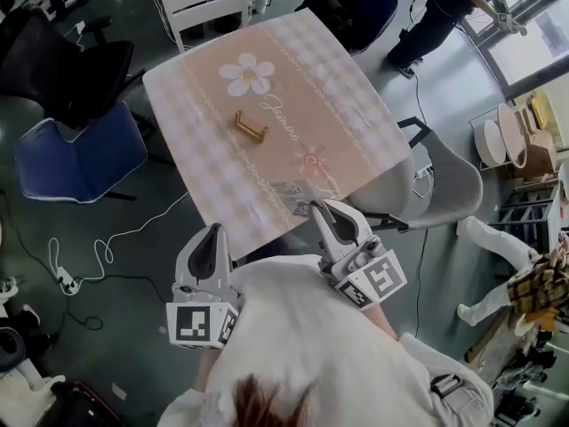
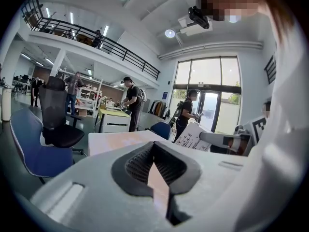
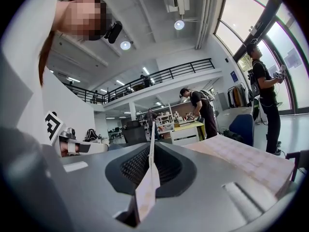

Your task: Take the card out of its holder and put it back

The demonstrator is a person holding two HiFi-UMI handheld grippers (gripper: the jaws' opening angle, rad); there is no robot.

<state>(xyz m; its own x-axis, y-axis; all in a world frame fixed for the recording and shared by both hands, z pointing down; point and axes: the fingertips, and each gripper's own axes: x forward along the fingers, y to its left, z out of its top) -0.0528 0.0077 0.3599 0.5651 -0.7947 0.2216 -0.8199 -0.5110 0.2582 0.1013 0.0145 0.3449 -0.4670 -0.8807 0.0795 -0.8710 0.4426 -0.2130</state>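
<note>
A small wooden card holder stands empty near the middle of the table, which has a peach checked cloth. My right gripper is over the table's near edge, shut on the white printed card. The right gripper view shows the card edge-on between the pads of that gripper. My left gripper hangs just off the near edge, to the left of the right one, jaws together with nothing in them. From the left gripper I see the card off to the right.
A white chair stands at the far side, a blue chair and a black chair to the left, and a grey chair to the right. A person stands at the back right. A cable lies on the floor.
</note>
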